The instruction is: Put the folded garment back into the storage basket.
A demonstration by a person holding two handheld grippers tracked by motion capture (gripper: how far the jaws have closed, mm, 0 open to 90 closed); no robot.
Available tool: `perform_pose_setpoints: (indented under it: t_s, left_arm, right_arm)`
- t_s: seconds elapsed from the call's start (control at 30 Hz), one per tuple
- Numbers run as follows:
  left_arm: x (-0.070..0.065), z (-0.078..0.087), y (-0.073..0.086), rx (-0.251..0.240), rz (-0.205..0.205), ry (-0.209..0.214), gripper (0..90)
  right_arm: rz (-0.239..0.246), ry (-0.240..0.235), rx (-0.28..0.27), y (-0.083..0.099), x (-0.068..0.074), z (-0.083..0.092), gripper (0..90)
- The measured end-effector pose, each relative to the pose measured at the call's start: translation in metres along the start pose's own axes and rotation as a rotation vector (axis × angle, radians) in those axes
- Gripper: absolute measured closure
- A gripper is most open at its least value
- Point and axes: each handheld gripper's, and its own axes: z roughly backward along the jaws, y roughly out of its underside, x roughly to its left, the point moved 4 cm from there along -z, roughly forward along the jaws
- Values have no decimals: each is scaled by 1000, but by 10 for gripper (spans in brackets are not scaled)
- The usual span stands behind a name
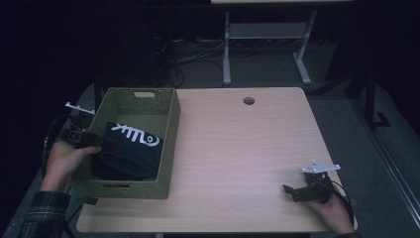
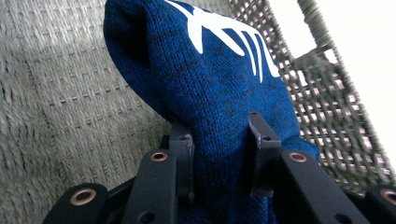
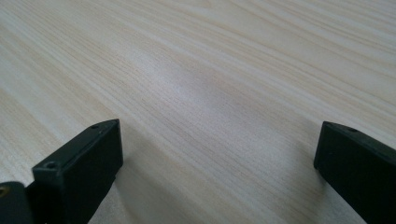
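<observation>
Pale wood table, high view: woven green basket on its left part, a dark blue cloth with white lettering lying inside. Left gripper reaches over the basket's left wall, tips at the cloth's left edge; left hand just outside that wall. Right gripper rests low on the table, well apart from the basket, near the front right corner, held by the right hand; nothing between its jaws. Left gripper view: gripper has its jaws closed onto a fold of the blue knit cloth, fabric bunched between them; basket weave behind and beside the cloth. Right gripper view: gripper with jaws spread wide, bare table between them, gripping nothing.
</observation>
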Motion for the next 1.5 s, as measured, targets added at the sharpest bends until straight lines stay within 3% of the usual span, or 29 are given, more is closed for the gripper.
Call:
perform_pose_setpoints:
  t_s: [0.17, 0.53, 0.7, 0.9, 1.17, 1.5]
  left_arm:
    - [6, -12, 2, 21, 5, -8, 685]
    - [15, -21, 4, 46, -29, -88, 616]
    - [17, -24, 4, 64, -44, -144, 549]
    - [20, -25, 4, 77, -31, -189, 431]
    - [24, -10, 4, 4, -7, -221, 276]
    - [3, 2, -3, -105, -26, -173, 234]
  right_arm:
    - [1, 0, 0, 0, 0, 0, 8]
    - [0, 0, 0, 0, 0, 0, 8]
    - [1, 0, 0, 0, 0, 0, 8]
    - [1, 0, 0, 0, 0, 0, 8]
    - [1, 0, 0, 0, 0, 0, 8]
    - [1, 0, 0, 0, 0, 0, 8]
